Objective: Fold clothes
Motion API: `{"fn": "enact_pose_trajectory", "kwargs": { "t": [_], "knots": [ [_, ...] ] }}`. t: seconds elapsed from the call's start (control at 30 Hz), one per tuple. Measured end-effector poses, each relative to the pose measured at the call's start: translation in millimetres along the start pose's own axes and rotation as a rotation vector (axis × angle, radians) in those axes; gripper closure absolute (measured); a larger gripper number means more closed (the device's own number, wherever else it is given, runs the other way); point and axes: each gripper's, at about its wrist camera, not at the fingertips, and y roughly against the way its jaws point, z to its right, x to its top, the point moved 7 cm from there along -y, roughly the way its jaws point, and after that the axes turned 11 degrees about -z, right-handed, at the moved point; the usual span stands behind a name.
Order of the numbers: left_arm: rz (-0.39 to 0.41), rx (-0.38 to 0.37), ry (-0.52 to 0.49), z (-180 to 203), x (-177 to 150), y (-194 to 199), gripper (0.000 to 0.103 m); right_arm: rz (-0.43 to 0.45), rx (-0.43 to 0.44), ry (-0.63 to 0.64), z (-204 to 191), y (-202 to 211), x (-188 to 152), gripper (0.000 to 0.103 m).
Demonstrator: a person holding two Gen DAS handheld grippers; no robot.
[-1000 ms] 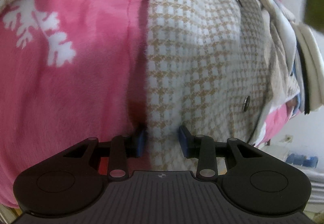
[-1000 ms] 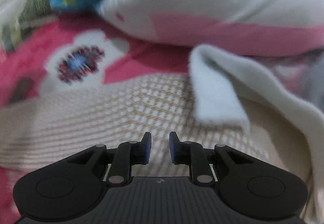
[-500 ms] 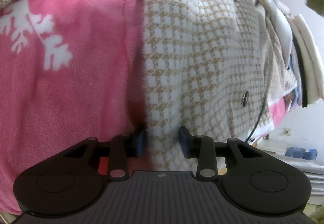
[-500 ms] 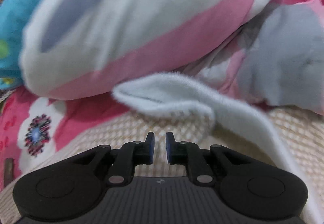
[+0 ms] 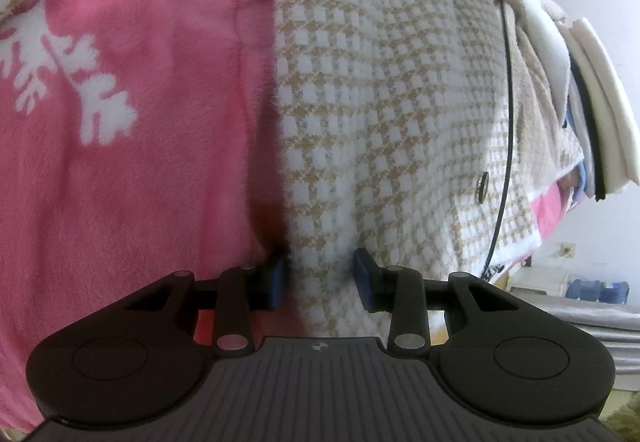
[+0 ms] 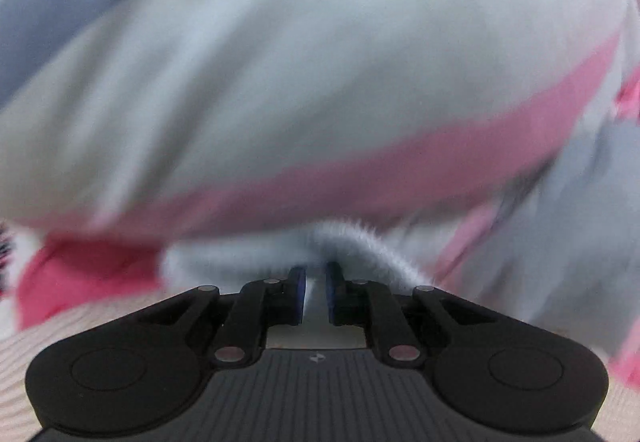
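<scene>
A beige-and-white houndstooth jacket (image 5: 384,90) with dark buttons fills the middle of the left wrist view. A bunched fold of it sits between the blue pads of my left gripper (image 5: 320,274), which is shut on it. In the right wrist view, a fluffy white fleece garment (image 6: 320,54) with pink and grey patches looms close and blurred. Its furry white edge (image 6: 352,238) runs down between the narrow fingers of my right gripper (image 6: 316,282), which is shut on it. Beige knit cloth (image 6: 80,326) lies under that gripper.
A pink fleece with white snowflakes (image 5: 120,130) lies left of the jacket. Stacked folded clothes (image 5: 592,98) stand at the right, and a thin black cable (image 5: 508,122) runs down over the jacket. Pink fabric (image 6: 80,278) shows at the lower left of the right wrist view.
My right gripper moved forward to the white fleece flap and its fingers narrowed onto the furry edge. The left gripper kept its hold; the jacket shifted only slightly.
</scene>
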Motion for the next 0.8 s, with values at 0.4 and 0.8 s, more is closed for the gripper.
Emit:
{"fn": "enact_pose_trajectory", "kwargs": {
  "t": [0.4, 0.8],
  "knots": [
    [0.003, -0.017, -0.008, -4, -7, 1, 0.068, 0.191, 0.052, -0.111, 23, 57, -26, 0.101],
    [0.044, -0.010, -0.048, -1, -12, 0, 0.068, 0.132, 0.187, -0.104, -10, 7, -20, 0.103]
  ]
}}
